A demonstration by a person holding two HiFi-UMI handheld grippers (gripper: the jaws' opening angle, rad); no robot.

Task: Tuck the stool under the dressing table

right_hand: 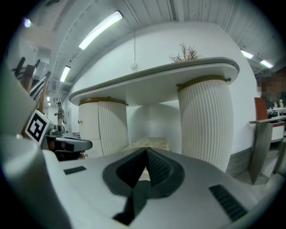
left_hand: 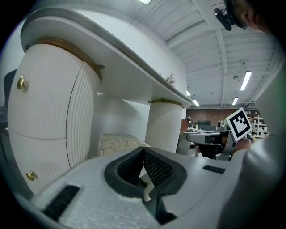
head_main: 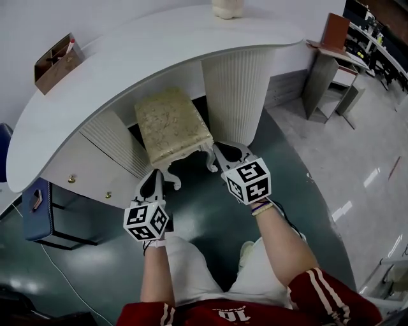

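1. Under the curved white dressing table, between its two ribbed pedestals, the cushioned stool is sitting in the kneehole. Its back end is lying beneath the top, and its carved front legs are showing about level with the pedestal fronts.
2. The left gripper is hovering just beside the front left leg with its jaws pressed together, gripping nothing. Its own view is showing the leg's curled foot below the closed tips. Whether the tips are touching the leg, I cannot tell.
3. The right gripper is sitting close by the front right leg, with its jaws likewise closed and empty.
4. Progress, as a judgement: the stool is looking mostly tucked. At most a short final push is remaining, and possibly only pulling the grippers clear.
5. Containers: an open brown box is standing on the left end of the tabletop. It is holding a few small items, too small to name.
6. A cream vase is standing at the far edge, cropped by the frame. In the right gripper view a dry sprig is rising above the top, probably from that vase.
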